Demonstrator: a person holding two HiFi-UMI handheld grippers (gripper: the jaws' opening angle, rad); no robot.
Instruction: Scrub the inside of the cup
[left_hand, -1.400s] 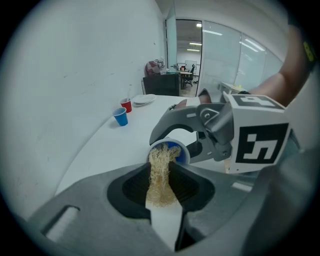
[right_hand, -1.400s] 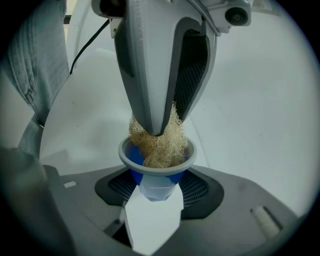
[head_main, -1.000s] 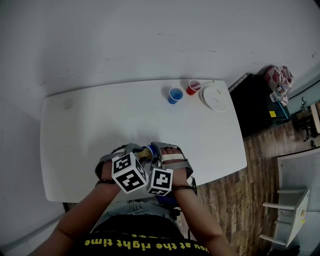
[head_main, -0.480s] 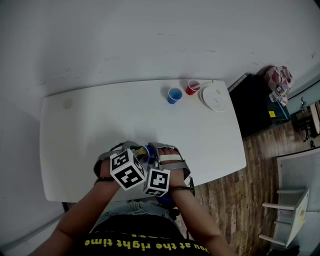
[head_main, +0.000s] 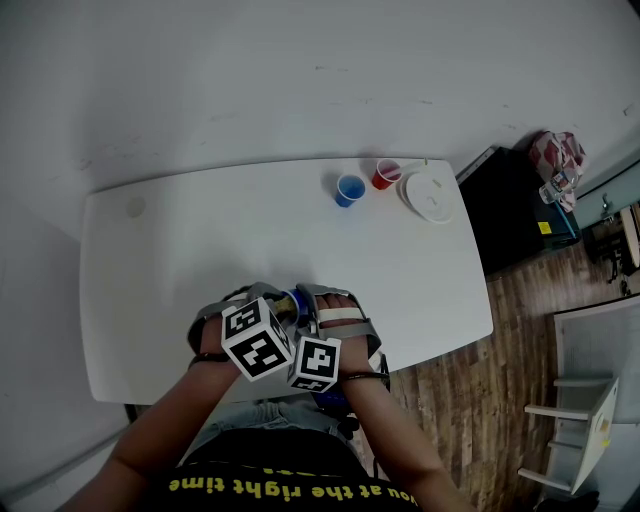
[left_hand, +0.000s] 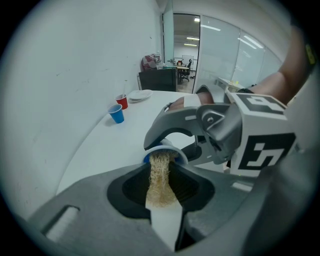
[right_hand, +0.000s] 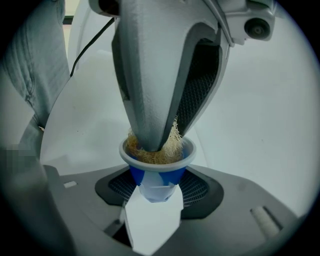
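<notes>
A small blue cup (right_hand: 159, 167) with a white rim is gripped by its lower body in my right gripper (right_hand: 157, 192), over the table's near edge. My left gripper (left_hand: 161, 172) is shut on a tan fibrous scrub pad (left_hand: 160, 180). Its jaw tips and the scrub pad (right_hand: 172, 140) are pushed down into the cup's mouth. From the left gripper view I see the cup's rim (left_hand: 165, 150) just past the pad, with the right gripper (left_hand: 200, 130) behind it. In the head view the two grippers meet at the cup (head_main: 296, 300), mostly hidden by their marker cubes.
On the white table (head_main: 200, 240), at its far side, stand a second blue cup (head_main: 350, 189), a red cup (head_main: 387, 174) and a white plate (head_main: 428, 195). A black cabinet (head_main: 515, 205) stands right of the table, a white chair (head_main: 585, 420) on the wooden floor.
Both grippers have shifted slightly to the left together. Both grips and the pad's place in the cup look the same.
</notes>
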